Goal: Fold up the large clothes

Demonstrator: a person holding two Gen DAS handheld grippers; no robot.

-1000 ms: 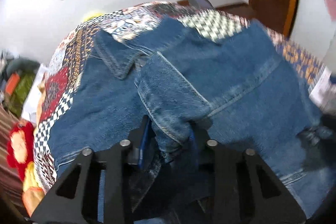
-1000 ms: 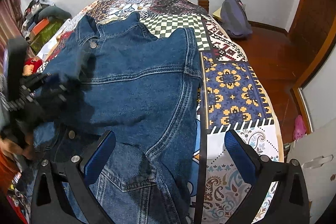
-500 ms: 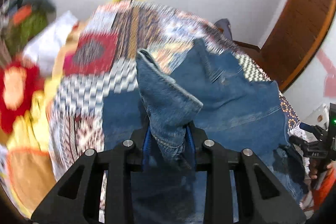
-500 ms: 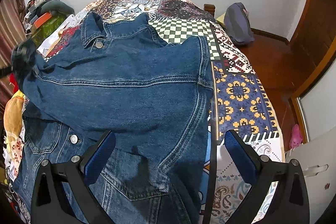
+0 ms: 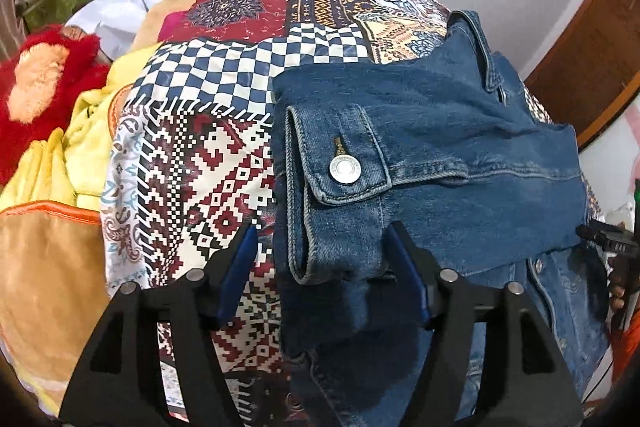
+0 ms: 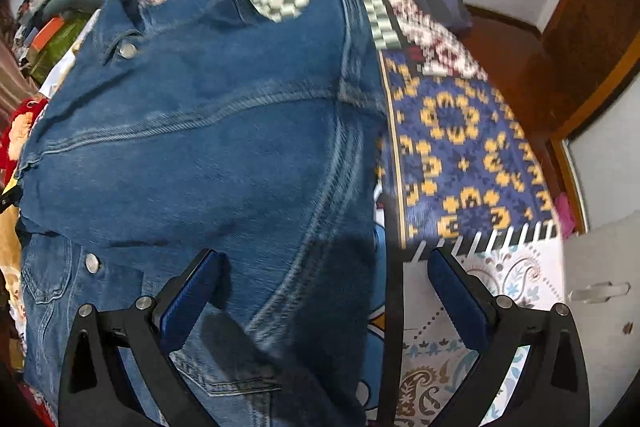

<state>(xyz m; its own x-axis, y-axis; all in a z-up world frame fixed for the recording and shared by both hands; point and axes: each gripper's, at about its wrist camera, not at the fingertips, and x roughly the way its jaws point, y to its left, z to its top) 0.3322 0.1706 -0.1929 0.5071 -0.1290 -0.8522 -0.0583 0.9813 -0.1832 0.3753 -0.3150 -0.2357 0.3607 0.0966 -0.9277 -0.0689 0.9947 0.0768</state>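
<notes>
Patchwork bedspread (image 5: 224, 163), denim jacket (image 5: 460, 155) cuff between left tool (image 5: 324, 267) jaws, just opened

No legible text; jacket button (image 5: 345, 171) embossing too small to read

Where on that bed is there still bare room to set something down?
Bare quilt lies left of the denim jacket, up to the yellow cloth. Another free strip runs right of the jacket to the bed's edge. The far-left side is crowded with cloths and a red plush toy.
</notes>
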